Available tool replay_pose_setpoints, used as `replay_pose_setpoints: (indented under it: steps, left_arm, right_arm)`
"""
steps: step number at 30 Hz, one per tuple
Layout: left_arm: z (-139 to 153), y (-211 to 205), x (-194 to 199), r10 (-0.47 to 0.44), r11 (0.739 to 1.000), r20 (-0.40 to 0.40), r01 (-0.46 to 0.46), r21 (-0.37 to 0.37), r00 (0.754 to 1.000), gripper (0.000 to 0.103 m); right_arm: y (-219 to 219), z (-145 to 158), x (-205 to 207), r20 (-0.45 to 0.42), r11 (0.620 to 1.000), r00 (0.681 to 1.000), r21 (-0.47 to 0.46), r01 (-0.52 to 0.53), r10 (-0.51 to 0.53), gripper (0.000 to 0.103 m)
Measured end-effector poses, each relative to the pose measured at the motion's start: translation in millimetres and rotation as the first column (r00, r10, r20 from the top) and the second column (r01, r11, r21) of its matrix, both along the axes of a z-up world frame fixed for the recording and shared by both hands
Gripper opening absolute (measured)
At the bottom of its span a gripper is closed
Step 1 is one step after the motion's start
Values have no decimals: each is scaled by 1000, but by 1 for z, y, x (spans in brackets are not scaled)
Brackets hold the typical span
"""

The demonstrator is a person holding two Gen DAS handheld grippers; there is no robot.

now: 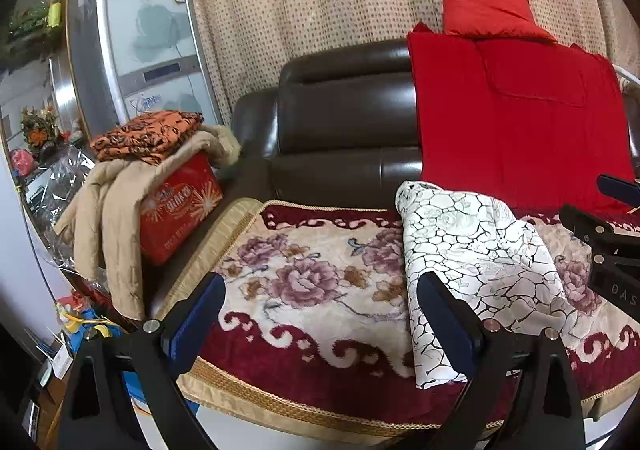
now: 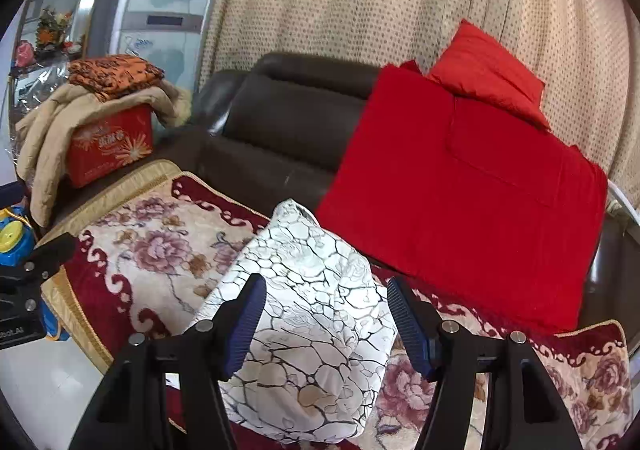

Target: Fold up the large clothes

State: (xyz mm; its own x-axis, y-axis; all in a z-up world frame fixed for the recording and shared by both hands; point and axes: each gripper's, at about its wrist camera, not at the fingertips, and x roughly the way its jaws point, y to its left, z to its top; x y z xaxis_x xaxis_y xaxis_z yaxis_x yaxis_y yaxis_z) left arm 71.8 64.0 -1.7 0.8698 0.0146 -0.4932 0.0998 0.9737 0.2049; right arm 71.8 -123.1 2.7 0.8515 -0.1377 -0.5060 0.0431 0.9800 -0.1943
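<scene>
A white garment with a black crackle print [image 1: 476, 250] lies folded in a long strip on the floral sofa cover [image 1: 304, 274]. It also shows in the right wrist view [image 2: 312, 314]. My left gripper [image 1: 320, 314] is open and empty above the cover, its right finger at the garment's left edge. My right gripper [image 2: 326, 318] is open, its fingers either side of the garment and just above it. It also shows at the right edge of the left wrist view [image 1: 608, 218].
A red blanket [image 2: 472, 186] and a red pillow [image 2: 492, 70] rest against the dark leather sofa back [image 1: 344, 118]. A red box [image 1: 180, 210] under a beige coat [image 1: 108, 218] and an orange folded cloth [image 1: 148, 134] stands at the left. A curtain hangs behind.
</scene>
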Motion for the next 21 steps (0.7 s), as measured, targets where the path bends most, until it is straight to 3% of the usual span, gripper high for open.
replay_pose_setpoints:
  steps: [21]
  left_arm:
    - [43,7,-44,86,996,95,-85,-14,992,99]
  right_arm:
    - [5,34,-52,93,1000,995,2,-21,21,70]
